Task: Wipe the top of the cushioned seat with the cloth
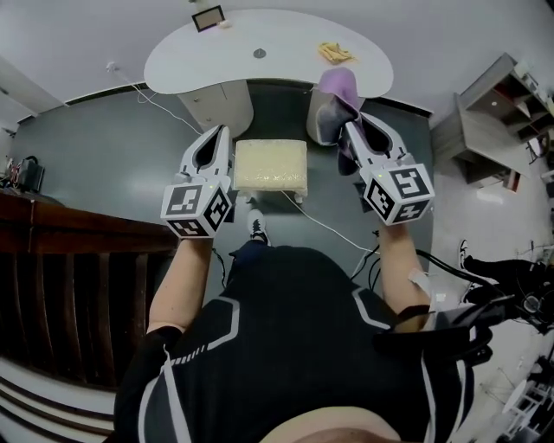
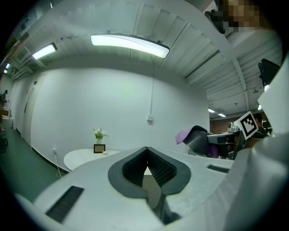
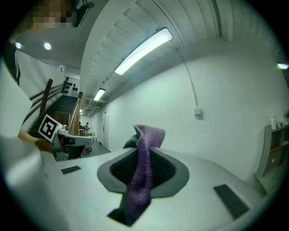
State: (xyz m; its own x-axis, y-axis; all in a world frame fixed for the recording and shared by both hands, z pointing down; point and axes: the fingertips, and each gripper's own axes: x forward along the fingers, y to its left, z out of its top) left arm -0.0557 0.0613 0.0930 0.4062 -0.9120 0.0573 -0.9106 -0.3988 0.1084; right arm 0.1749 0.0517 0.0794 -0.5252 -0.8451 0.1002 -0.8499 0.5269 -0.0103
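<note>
**Well clear of the seat, the cloth is held in the right jaws**

Both grippers are held out ahead of the person, with the seat (image 1: 270, 164) seen between them on the grey floor (image 1: 104, 164). The seat is a pale, square cushion, and its top is bare.

The purple cloth (image 1: 338, 91) is clamped in the right gripper (image 1: 351, 127). In the right gripper view the jaws of that gripper (image 3: 144, 143) are shut on the cloth (image 3: 143, 169). One fold stands up above the tips and the rest hangs down through the gap. In the head view the cloth is seen off the seat's far right corner, apart from the cushion.

The left gripper (image 1: 223, 130) is seen at the seat's left edge. In the left gripper view its jaws (image 2: 146, 149) are brought together at the tips, with nothing between them. The cloth (image 2: 186, 134) is also visible there, off to the right.

Beyond the seat a white rounded surface (image 1: 260, 39) is seen. A small frame (image 1: 208, 17) and a yellow item (image 1: 336, 54) lie on it.
</note>
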